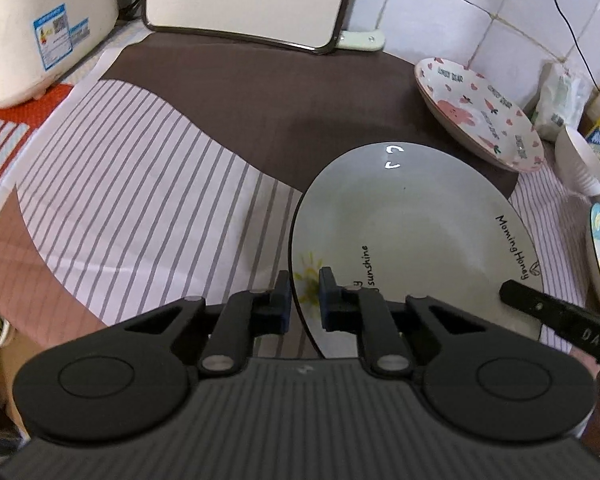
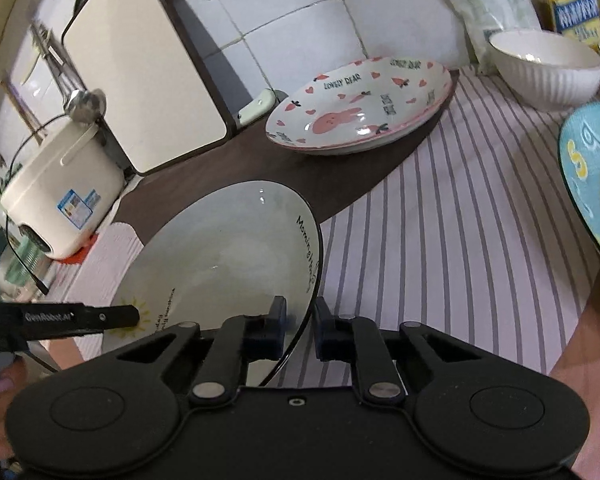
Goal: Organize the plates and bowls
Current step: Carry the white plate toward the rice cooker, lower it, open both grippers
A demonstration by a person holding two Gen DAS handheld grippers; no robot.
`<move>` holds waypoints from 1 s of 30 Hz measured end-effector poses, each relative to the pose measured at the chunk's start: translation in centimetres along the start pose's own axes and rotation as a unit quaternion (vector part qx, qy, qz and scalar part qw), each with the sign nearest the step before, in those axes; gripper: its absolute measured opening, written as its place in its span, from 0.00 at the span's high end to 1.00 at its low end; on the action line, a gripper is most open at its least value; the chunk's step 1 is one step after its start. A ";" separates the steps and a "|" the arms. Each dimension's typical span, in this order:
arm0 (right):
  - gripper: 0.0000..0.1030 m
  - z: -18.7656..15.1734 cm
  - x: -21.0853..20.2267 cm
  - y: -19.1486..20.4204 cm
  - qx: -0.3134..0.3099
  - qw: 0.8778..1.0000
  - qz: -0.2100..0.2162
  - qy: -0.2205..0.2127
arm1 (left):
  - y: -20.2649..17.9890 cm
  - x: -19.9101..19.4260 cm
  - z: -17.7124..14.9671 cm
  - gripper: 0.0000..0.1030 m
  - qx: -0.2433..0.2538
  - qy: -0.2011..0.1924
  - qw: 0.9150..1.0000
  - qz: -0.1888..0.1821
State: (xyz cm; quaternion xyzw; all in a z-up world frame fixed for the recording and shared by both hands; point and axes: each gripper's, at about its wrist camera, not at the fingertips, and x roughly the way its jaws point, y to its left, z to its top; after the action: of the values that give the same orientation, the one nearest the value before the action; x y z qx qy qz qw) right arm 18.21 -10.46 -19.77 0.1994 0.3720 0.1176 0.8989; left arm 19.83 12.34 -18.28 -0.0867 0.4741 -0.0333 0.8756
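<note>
Now both grippers, left (image 1: 304,296) and right (image 2: 300,328), are clamped on the grey plate's (image 1: 412,232) rim; lift evenly, it probably hangs tilted.

The blue plate (image 2: 592,184) is cut off by the right picture edge in both views.

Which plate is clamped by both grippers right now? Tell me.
The pale grey plate lettered "Morning Honey": the left gripper and right gripper each pinch its rim. The pink rabbit plate and blue plate sit untouched.
</note>
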 end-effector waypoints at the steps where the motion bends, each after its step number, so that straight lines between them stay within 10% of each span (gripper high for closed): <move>1: 0.83 -0.1 -0.2 -0.1 0.000 1.000 0.001 -0.001 | -0.1 -0.1 0.0 0.88 0.001 0.000 1.000 -0.002; 30: 0.82 -0.1 -7.8 -5.7 0.023 0.994 -0.103 -0.040 | -10.7 1.6 1.3 0.88 0.092 0.026 0.993 -0.066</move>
State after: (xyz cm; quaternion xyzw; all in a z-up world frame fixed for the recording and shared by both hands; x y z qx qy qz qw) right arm 13.01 -18.34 -17.54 0.1850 0.3564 0.0075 0.9158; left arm 22.05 1.80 -16.97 -0.0358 0.4848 -0.1366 0.8632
